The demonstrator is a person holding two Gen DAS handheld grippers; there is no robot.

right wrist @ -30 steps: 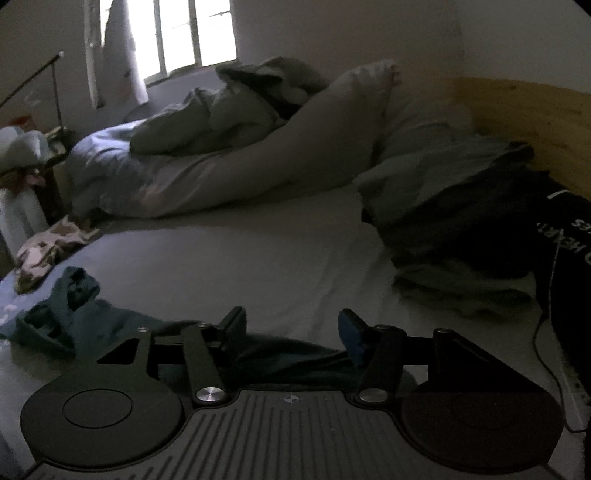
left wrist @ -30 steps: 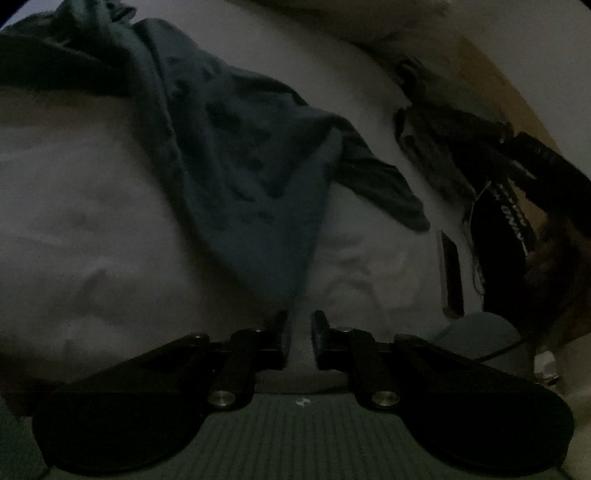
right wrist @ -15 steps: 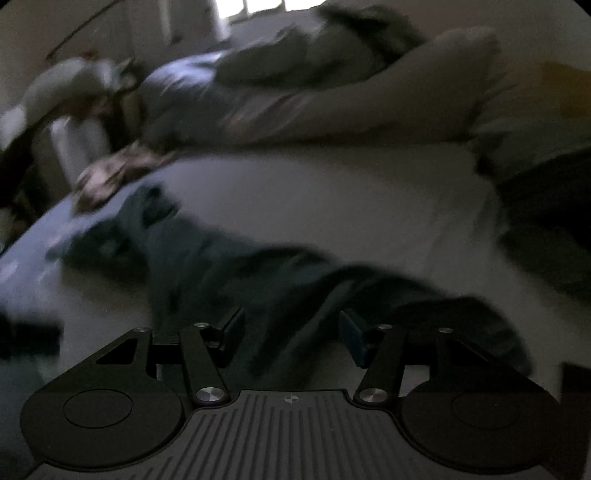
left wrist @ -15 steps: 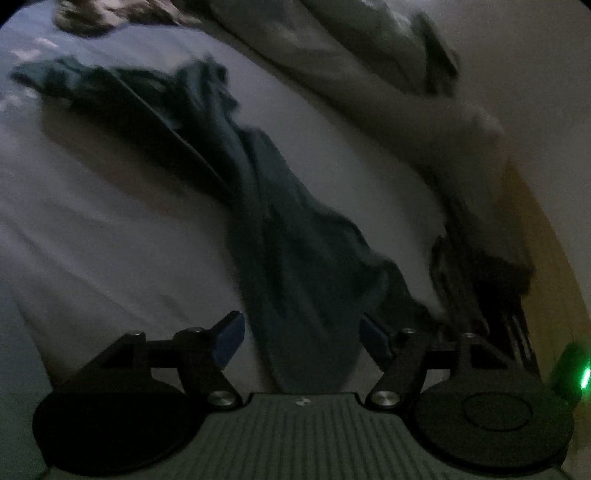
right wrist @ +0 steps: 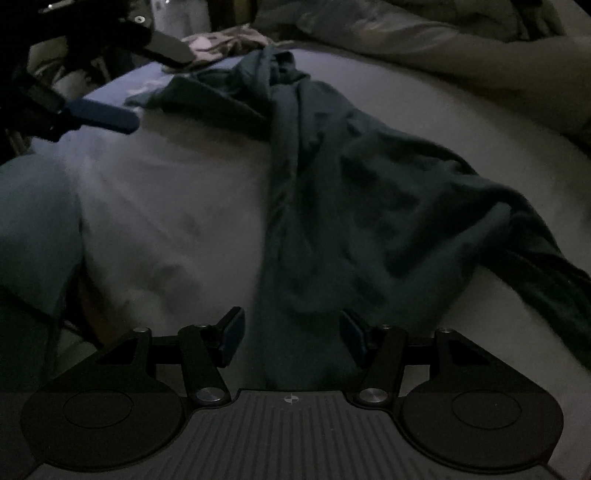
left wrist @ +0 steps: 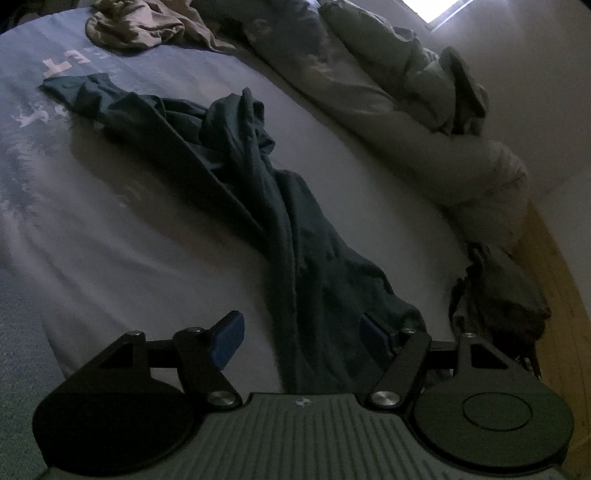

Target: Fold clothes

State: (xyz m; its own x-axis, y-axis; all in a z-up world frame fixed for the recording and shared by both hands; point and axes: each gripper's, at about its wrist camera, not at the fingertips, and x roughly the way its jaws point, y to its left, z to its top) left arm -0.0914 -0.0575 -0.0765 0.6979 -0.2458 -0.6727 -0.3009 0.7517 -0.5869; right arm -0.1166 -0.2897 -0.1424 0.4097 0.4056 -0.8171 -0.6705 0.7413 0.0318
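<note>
I am looking down both wrist cameras at a dim bed, and the dark teal garment (left wrist: 295, 236) is lying crumpled in a long twisted strip across the pale bed sheet (left wrist: 129, 240). My left gripper (left wrist: 299, 341) is hanging over the garment's near end with its jaws released – they have just been opening, and the blue pads (left wrist: 227, 341) are standing clear on either side of the cloth, pressing on nothing. My right gripper (right wrist: 291, 334) is likewise spread apart, its pads (right wrist: 232, 334) flanking the garment's near edge without pinching it. In the right wrist view the garment (right wrist: 351, 192) is fanning out wider toward the right, one narrow part trailing off toward the frame's edge, while its far end is bunching up into a knot of folds. The left gripper (right wrist: 122, 74) is showing in that view's upper left corner, fingers apart, above the sheet (right wrist: 166, 203) and beside the garment's far end. Beyond the garment a rumpled duvet (left wrist: 369, 74) and a pillow (left wrist: 480, 177) are lying along the wall – and a patterned beige cloth (left wrist: 136, 26) is sitting near the sheet's far corner. A heap of dark clothes (left wrist: 498, 295) is resting against the wooden bed frame (left wrist: 554, 314).
</note>
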